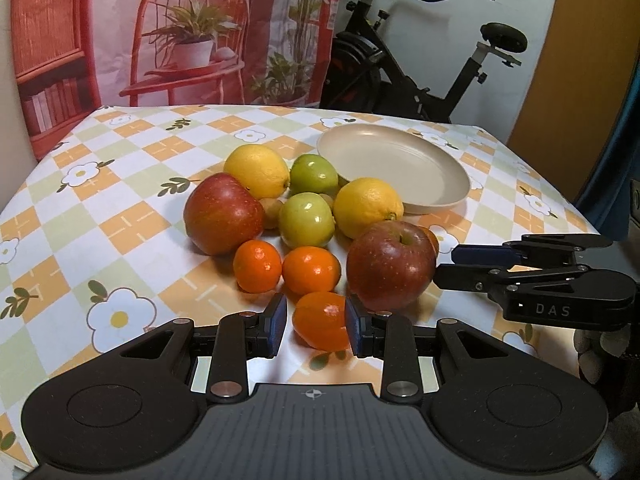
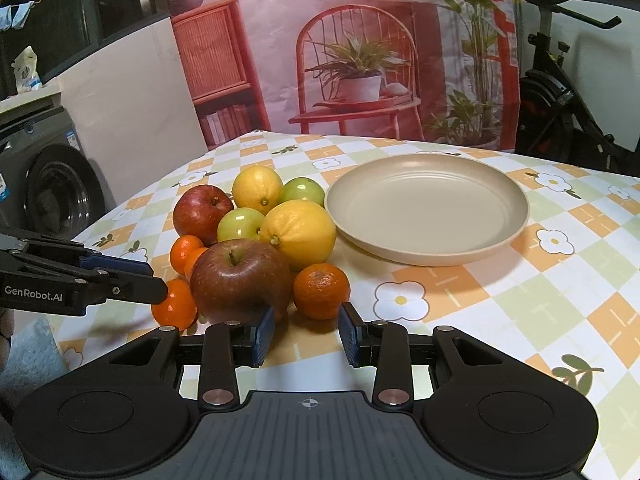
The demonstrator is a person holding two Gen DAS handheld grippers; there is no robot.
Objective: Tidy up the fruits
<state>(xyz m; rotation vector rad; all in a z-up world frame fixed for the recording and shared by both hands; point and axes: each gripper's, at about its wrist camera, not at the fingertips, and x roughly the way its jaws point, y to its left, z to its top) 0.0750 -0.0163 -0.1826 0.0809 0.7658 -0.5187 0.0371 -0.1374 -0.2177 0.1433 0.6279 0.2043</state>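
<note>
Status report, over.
Left gripper open around nearest tangerine, not clamped. Right gripper open, empty. Plate bare. Red apple crowds the tangerine.

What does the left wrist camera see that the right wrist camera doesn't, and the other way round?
Only the left wrist view shows the small brownish fruits tucked between the apples, and the bike seat. Only the right wrist view shows the washing machine. Both show the empty beige plate, lemons, green apples, red apples, tangerines and the flowery tablecloth.
</note>
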